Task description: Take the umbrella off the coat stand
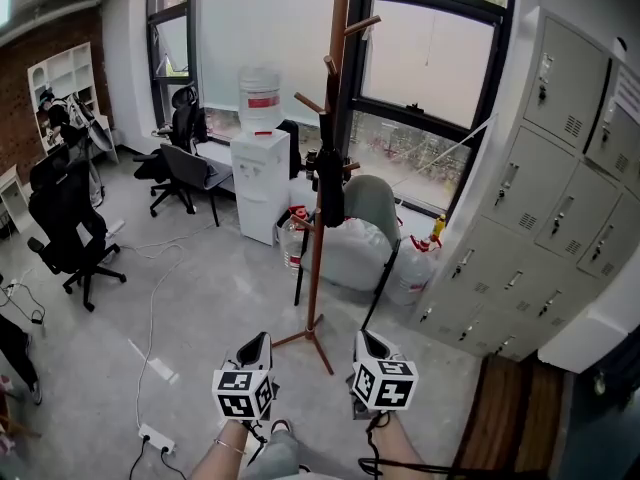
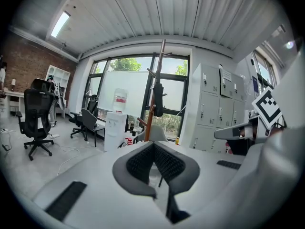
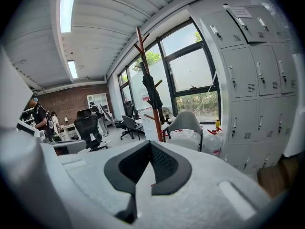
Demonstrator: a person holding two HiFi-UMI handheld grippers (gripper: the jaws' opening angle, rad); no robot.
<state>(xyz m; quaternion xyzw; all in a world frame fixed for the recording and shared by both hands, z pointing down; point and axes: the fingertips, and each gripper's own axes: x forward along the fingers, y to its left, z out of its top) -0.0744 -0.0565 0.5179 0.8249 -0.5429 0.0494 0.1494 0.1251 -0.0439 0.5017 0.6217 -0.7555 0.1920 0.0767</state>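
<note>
Now the umbrella (image 1: 331, 173) is on the coat stand (image 1: 316, 278), far across the floor from both grippers, a black folded shape hanging close against the wooden pole about halfway up. Its long axis runs straight up and down, in line with the pole, but which end is the handle is too small to tell. The stand's top is cut off by the upper edge of the head view, though its three-legged foot shows plainly on the grey floor. Near the person, the left gripper (image 1: 258, 342) and the right gripper (image 1: 364, 338) sit side by side and point toward the stand. Each has its jaws pressed together with nothing between them. Each carries a cube with black-and-white square markers. On writing, left of the stand a water dispenser (image 1: 259, 183) carries a bottle (image 1: 260, 98) with a red label, and its print is too small to read. The grey lockers (image 1: 560, 198) along the right wall run out of frame at the right edge, and in the right gripper view a sheet (image 3: 240, 12) on a top door is unreadable too. A grey chair (image 1: 372, 200) sits just behind the stand, partly hidden by the umbrella and the pole.
</note>
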